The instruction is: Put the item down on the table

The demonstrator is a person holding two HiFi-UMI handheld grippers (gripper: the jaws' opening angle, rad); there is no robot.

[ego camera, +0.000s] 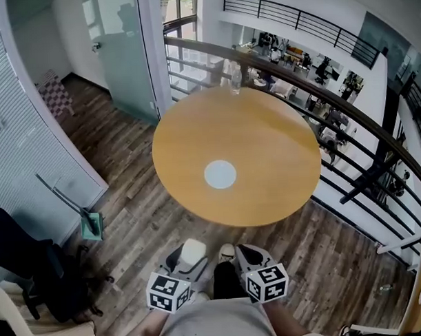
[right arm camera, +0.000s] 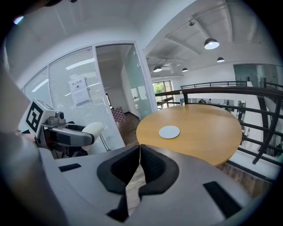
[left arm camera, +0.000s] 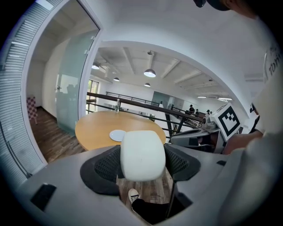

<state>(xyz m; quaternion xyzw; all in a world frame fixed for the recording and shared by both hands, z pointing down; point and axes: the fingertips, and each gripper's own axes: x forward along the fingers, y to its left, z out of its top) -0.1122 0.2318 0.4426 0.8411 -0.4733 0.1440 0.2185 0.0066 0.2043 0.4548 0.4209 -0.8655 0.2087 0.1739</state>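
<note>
A white, rounded block-like item (left arm camera: 142, 156) sits between the jaws of my left gripper (left arm camera: 142, 161), which is shut on it; the item (ego camera: 193, 253) also shows in the head view, held low near my body, short of the round wooden table (ego camera: 264, 120). The same item (right arm camera: 92, 129) appears at the left of the right gripper view. My right gripper (right arm camera: 139, 165) is shut with nothing between its jaws, and it hangs beside the left one (ego camera: 188, 260) below the table's near edge. A pale round disc (ego camera: 220, 174) lies near the middle of the table.
A clear bottle (ego camera: 235, 77) stands at the table's far edge by a dark railing (ego camera: 346, 97). A glass door (ego camera: 120, 43) and blinds (ego camera: 23, 136) are at left. A dark office chair (ego camera: 28, 267) and a dustpan (ego camera: 90, 224) stand on the wooden floor.
</note>
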